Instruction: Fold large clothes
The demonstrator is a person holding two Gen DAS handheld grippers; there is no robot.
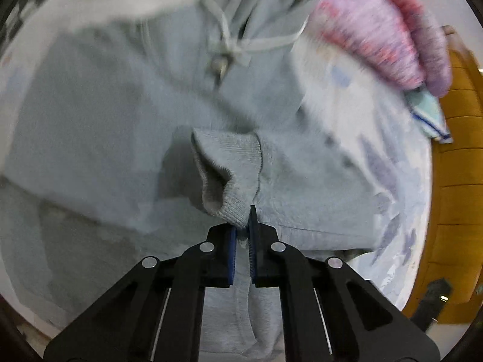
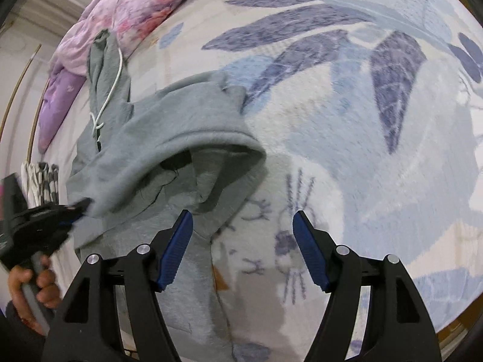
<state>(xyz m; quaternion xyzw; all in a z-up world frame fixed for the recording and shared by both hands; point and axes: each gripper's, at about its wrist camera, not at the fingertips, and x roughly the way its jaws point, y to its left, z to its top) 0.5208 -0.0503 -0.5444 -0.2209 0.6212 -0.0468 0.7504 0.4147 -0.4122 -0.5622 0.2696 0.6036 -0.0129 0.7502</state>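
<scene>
A grey hoodie point(image 1: 120, 120) with white drawstrings point(image 1: 229, 42) lies spread on a bed. My left gripper point(image 1: 242, 229) is shut on the ribbed cuff point(image 1: 229, 178) of its sleeve and holds the sleeve lifted over the body of the hoodie. In the right wrist view the hoodie point(image 2: 157, 138) lies at the left, its sleeve raised in an arch by the left gripper point(image 2: 81, 208). My right gripper point(image 2: 243, 226) is open and empty, low over the hoodie's right edge and the bedcover.
The bedcover point(image 2: 362, 120) is pale with blue and purple leaf prints. A pink and purple floral quilt point(image 2: 126, 9) is bunched at the bed's far side. A yellow padded bed frame point(image 1: 455, 211) runs along the right. A folded umbrella point(image 2: 39, 181) stands at the left.
</scene>
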